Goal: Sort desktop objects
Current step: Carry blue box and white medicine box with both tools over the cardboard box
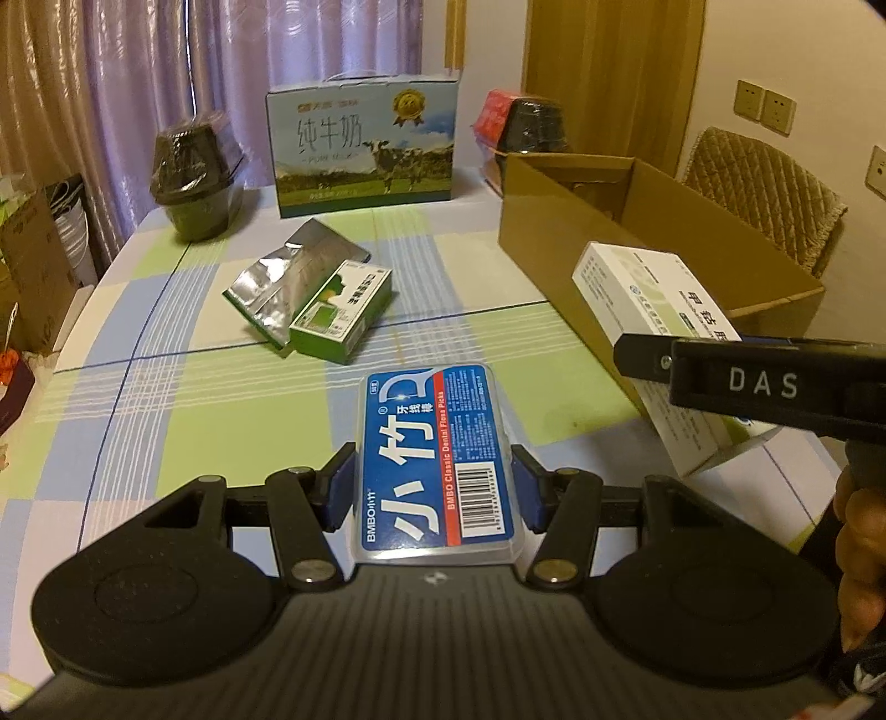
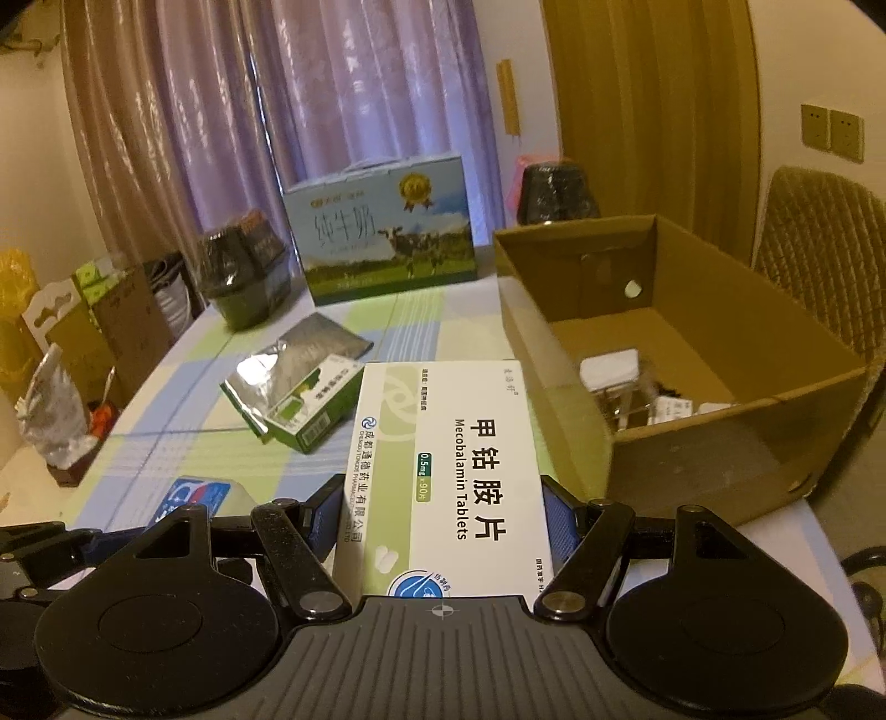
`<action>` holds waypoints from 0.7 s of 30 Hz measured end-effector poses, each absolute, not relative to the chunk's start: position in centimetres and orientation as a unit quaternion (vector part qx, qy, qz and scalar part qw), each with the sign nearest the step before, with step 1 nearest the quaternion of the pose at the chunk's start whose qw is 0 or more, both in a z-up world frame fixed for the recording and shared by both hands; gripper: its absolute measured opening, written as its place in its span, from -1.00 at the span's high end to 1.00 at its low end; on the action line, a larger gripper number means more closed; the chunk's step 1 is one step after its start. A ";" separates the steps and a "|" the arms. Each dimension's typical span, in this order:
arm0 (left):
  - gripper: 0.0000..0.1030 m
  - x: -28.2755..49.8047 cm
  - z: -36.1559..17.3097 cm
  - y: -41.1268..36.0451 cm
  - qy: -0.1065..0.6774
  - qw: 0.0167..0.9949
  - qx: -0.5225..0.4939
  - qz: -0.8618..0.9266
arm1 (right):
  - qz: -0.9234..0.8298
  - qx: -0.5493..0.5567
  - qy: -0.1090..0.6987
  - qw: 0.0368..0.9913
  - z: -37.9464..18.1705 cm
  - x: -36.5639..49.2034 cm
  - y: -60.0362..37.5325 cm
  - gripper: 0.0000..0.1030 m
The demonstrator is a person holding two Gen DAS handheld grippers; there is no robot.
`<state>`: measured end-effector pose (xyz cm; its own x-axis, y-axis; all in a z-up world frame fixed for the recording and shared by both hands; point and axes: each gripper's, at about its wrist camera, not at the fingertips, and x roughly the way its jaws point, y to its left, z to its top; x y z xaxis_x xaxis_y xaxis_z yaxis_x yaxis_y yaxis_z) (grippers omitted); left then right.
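In the left wrist view, the left hand-held gripper (image 1: 433,481) is clamping a blue floss-pick case (image 1: 434,459) above the table (image 1: 166,399), while in the right wrist view the right hand-held gripper (image 2: 441,518) is gripping a white tablet box (image 2: 448,476) just beside the open cardboard box (image 2: 720,443).

Background clutter around the checked tablecloth (image 1: 166,421)

A milk carton (image 1: 362,147) with a cow picture stands at the far edge before purple curtains (image 1: 310,39); 2 wall sockets (image 1: 767,108) sit above a quilted chair back (image 1: 769,194), right.
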<state>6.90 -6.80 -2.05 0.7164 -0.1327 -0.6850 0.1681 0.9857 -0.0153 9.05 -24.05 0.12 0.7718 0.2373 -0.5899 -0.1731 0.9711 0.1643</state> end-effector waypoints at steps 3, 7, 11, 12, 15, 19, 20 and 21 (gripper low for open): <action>-0.01 6.5 -1.5 -7.4 0.365 0.927 0.027 -0.085 | 0.106 0.053 0.315 0.942 0.7 8.5 -24.7 -0.31; -0.01 6.0 -1.0 -8.2 0.361 0.928 0.031 -0.090 | 0.098 0.060 0.311 0.943 1.2 8.0 -25.8 -0.31; -0.01 5.9 -0.5 -8.9 0.358 0.928 0.033 -0.096 | 0.092 0.066 0.309 0.944 1.5 7.8 -26.9 -0.31; -0.01 5.9 -0.4 -9.1 0.358 0.928 0.033 -0.098 | 0.091 0.068 0.309 0.944 1.5 7.7 -27.1 -0.31; -0.01 6.0 -0.2 -9.5 0.357 0.928 0.034 -0.102 | 0.090 0.070 0.305 0.945 1.9 7.5 -27.5 -0.31; -0.01 6.2 0.1 -10.1 0.355 0.928 0.035 -0.107 | 0.086 0.077 0.298 0.948 2.4 7.5 -28.1 -0.31; -0.01 6.2 0.2 -10.3 0.354 0.928 0.035 -0.108 | 0.084 0.079 0.296 0.948 2.6 7.5 -28.5 -0.31; -0.01 6.3 0.4 -10.5 0.352 0.929 0.035 -0.110 | 0.082 0.081 0.294 0.949 2.8 7.6 -28.7 -0.31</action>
<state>6.28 -10.50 0.36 0.7273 -0.1804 -0.6622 0.2300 0.9731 -0.0126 7.56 -28.74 2.79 0.8142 0.2036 -0.5437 -0.1082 0.9733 0.2024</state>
